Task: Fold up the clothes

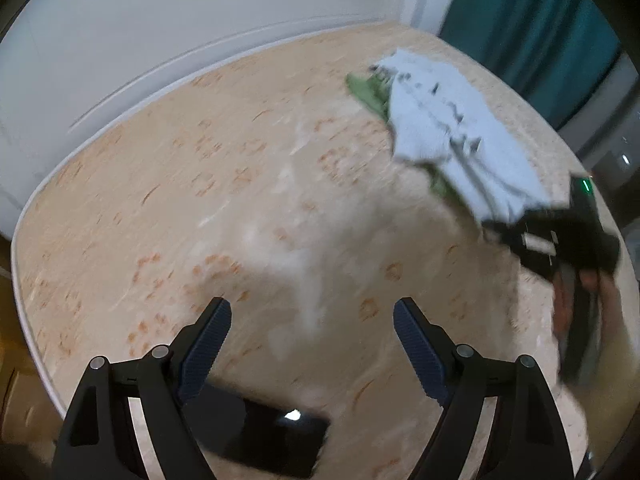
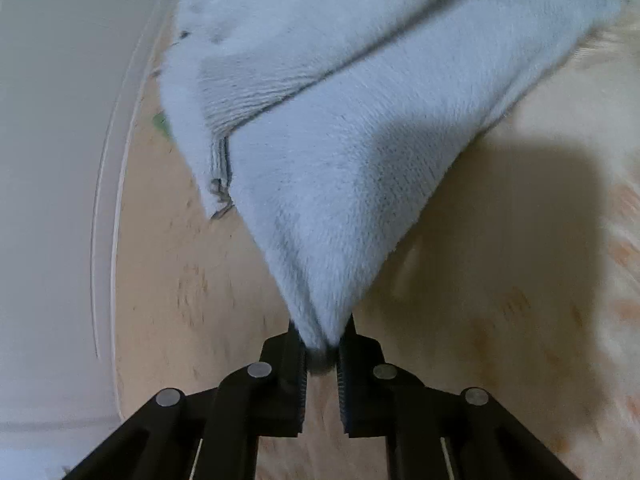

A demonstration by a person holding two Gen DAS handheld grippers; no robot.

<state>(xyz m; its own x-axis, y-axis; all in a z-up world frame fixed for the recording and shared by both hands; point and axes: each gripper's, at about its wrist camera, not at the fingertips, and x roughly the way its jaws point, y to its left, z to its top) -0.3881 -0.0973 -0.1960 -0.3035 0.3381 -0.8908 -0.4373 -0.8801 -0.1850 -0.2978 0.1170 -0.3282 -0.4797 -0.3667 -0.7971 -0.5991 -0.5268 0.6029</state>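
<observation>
Right gripper (image 2: 322,344) is clamped on one corner of the pale blue fleece garment (image 2: 340,120), which fans out ahead of it over the patterned bedsheet (image 2: 500,280). Left gripper (image 1: 312,316) has jaws apart, nothing between them, garment far off to its right. Advice: keep the corner pinched and bring the left gripper to the next corner before lifting.

Looks like home, probably bedroom: patterned beige bed sheet (image 1: 224,184) with piped edge, plain white wall (image 1: 160,20), teal curtain (image 1: 532,28), loose laundry pile (image 1: 452,128).
</observation>
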